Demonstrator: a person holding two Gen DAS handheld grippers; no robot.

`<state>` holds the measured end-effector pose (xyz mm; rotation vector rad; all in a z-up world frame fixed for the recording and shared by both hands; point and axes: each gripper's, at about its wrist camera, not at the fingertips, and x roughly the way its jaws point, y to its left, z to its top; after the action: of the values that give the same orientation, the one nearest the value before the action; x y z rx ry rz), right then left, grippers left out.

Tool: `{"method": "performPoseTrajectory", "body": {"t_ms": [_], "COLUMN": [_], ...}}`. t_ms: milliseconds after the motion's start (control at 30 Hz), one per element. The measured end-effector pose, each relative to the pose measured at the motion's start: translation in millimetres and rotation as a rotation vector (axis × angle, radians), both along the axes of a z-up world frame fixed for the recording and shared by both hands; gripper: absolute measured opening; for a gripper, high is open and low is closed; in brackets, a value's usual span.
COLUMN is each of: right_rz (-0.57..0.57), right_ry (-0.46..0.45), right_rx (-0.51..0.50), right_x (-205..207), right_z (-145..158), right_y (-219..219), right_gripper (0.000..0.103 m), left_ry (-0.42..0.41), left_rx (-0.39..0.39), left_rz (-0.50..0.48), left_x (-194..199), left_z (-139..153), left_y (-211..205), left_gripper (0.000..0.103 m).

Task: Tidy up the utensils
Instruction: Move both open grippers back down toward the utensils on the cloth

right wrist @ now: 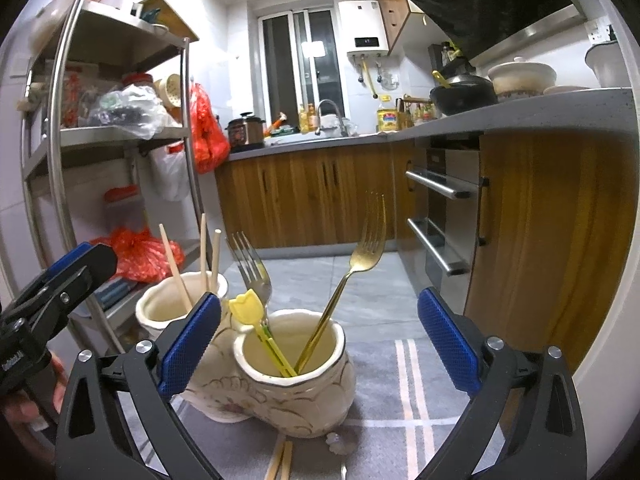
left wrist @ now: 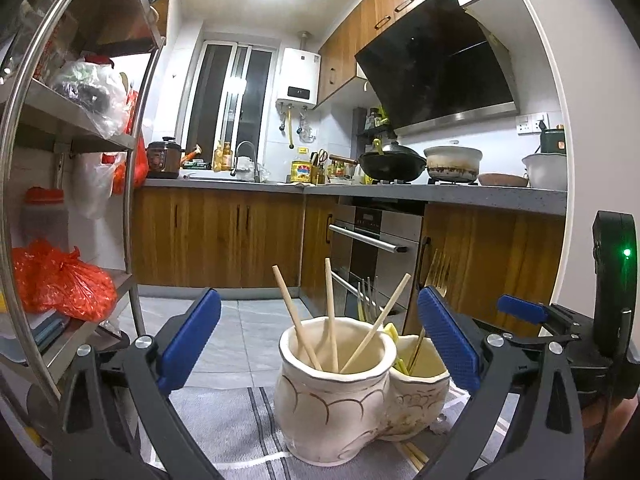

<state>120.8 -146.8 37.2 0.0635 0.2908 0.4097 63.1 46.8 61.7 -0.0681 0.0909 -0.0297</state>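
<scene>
Now both tongs wide, empty: left tongs, right tongs flank holder.

Your cream twin-pot holder stands upright on the grey cloth. Three chopsticks lean in one pot; gold fork, silver fork, yellow-topped pick in the other.

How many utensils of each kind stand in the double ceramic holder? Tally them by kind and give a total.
Chopsticks in the holder: 3
Silver forks: 1
Gold forks: 1
Yellow tulip-topped sticks: 1
Total: 6
</scene>
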Motion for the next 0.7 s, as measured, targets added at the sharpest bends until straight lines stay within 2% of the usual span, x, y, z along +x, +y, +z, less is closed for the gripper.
{"method": "performPoseTrajectory", "body": {"t_ms": [200, 533, 700], "right_rz": [-0.015, -0.048, -0.060], "right_ry": [0.000, 0.013, 0.028], "right_rx": [0.008, -0.009, -0.029], "right_x": [-6, -16, -19], "right_z": [2, -4, -10], "right_y": [-8, -19, -22], "right_gripper": [0.098, 0.098, 0.098], "left_ry": [0.010, 0.073, 0.103], "left_rx": [-0.014, -0.025, 0.003], "left_rz": [0.007, 0.022, 0.018], "left_x": [-7, -18, -25], "left_z": [5, -8, -11], "left_y": [0, 4, -2], "left_gripper": [0.097, 0.097, 0.097]}}
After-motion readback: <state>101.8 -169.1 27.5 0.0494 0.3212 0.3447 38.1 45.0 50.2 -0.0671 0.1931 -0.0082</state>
